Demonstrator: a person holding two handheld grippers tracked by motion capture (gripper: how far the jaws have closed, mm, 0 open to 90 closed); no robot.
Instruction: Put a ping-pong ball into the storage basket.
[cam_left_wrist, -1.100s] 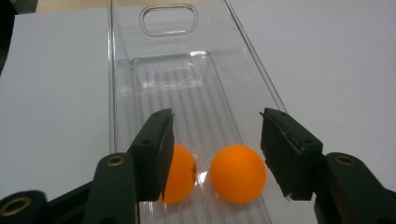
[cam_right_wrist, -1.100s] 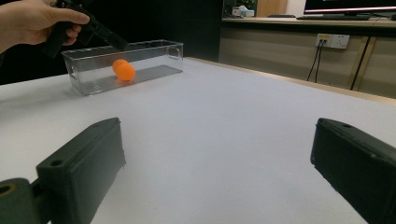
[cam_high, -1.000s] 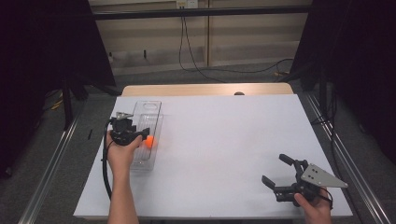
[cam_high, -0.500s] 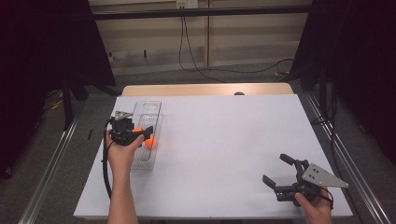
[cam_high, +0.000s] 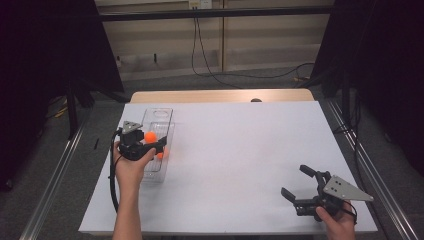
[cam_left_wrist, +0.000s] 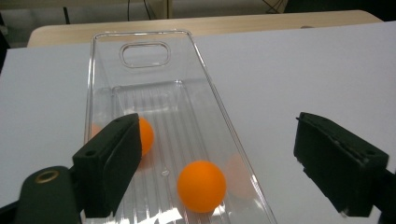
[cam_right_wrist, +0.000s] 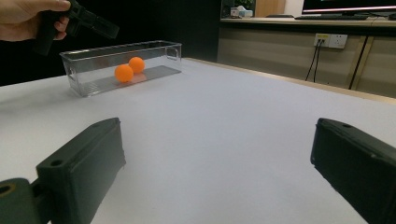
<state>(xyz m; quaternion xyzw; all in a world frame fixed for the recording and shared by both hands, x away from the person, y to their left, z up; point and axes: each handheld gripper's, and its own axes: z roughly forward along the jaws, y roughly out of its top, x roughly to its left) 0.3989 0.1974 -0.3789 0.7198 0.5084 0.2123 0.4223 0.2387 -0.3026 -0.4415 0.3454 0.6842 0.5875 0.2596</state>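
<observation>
clear tray (cam_high: 160, 117) walls hem two balls (cam_left_wrist: 201, 185); tabletop (cam_high: 240, 145) open.

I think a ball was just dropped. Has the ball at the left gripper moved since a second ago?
Yes. The ball has dropped from the left gripper, whose jaws have just opened, onto the tray floor.
</observation>
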